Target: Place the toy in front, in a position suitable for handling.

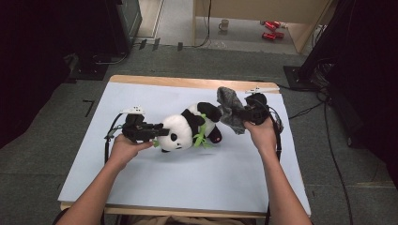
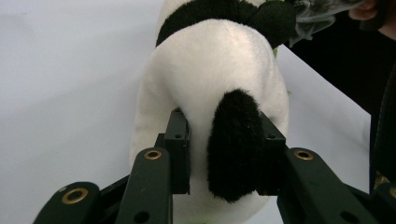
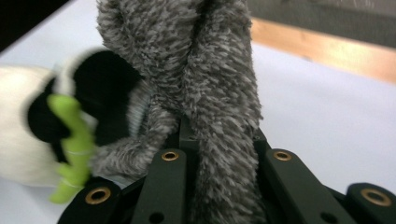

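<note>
From the high view I find the panda plush (image 1: 187,129) lying on its side on the white table (image 1: 141,178), a little past centre toward twelve o'clock, head toward nine o'clock and legs toward three. My left gripper (image 1: 157,132) comes in from nine o'clock and is clamped on the panda's head. In the left gripper view the two black jaws press into the white fur on either side of a black ear (image 2: 233,144), so I record that grip as firm on the plush (image 2: 215,74).

My right gripper (image 1: 241,114) sits at the three o'clock end of the toy, clenched on a grey fuzzy cloth (image 1: 230,110). The right gripper view shows that cloth (image 3: 205,70) bunched between the jaws and rising toward twelve o'clock. The cloth lies against the panda's black legs. That part is blurred, so I cannot tell whether it wraps around them. A green bamboo sprig (image 3: 72,144) shows at eight o'clock of that view, beside the black limb.
</note>
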Demonstrator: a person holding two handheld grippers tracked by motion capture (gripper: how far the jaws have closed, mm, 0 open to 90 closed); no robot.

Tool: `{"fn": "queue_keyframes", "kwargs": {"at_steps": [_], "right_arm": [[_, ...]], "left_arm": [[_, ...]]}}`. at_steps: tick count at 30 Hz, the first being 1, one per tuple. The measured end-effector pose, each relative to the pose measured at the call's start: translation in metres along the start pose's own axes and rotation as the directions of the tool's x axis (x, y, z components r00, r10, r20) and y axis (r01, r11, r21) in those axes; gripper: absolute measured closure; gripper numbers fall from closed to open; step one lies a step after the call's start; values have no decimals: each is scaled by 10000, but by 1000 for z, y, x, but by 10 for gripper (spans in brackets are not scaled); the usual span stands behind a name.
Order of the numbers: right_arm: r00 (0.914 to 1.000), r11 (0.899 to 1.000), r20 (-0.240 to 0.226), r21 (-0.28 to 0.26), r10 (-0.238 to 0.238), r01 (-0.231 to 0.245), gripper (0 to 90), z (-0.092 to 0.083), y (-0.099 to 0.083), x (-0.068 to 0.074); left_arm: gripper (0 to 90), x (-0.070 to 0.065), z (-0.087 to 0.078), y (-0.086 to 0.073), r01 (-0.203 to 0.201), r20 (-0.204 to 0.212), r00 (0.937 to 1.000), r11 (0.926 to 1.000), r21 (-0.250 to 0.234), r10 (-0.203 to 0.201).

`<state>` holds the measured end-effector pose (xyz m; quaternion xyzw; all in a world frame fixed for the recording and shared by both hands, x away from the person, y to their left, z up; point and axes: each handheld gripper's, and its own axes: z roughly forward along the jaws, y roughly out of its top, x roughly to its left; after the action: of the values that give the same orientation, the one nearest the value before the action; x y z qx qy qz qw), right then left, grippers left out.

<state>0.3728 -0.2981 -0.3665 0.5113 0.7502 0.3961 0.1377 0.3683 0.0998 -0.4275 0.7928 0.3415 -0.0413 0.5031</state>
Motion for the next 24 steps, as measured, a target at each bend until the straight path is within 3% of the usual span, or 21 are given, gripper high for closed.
{"fn": "queue_keyframes", "kwargs": {"at_steps": [5,10,18,22,24], "right_arm": [[9968,9960,-513,-687,-606,570,776,-15,17,26],[9835,9889,-1373,-1066,-1178,1036,776,-17,28,58],[9418,9796,-2700,-708,-2004,1881,776,13,23,116],[9187,9775,-3350,-469,-2093,2056,776,31,16,131],[9177,9771,-3390,-248,-2072,2114,776,39,12,133]], "left_arm": [[664,-1,1,3,235,53,9997,9997,2,-235],[665,-5,1,6,217,6,9998,9998,12,-217],[666,-9,1,8,24,-133,9999,10000,64,-24],[666,-9,1,8,20,-152,9999,10000,61,-19],[666,-9,1,8,66,-172,9998,10000,71,-65]]}}
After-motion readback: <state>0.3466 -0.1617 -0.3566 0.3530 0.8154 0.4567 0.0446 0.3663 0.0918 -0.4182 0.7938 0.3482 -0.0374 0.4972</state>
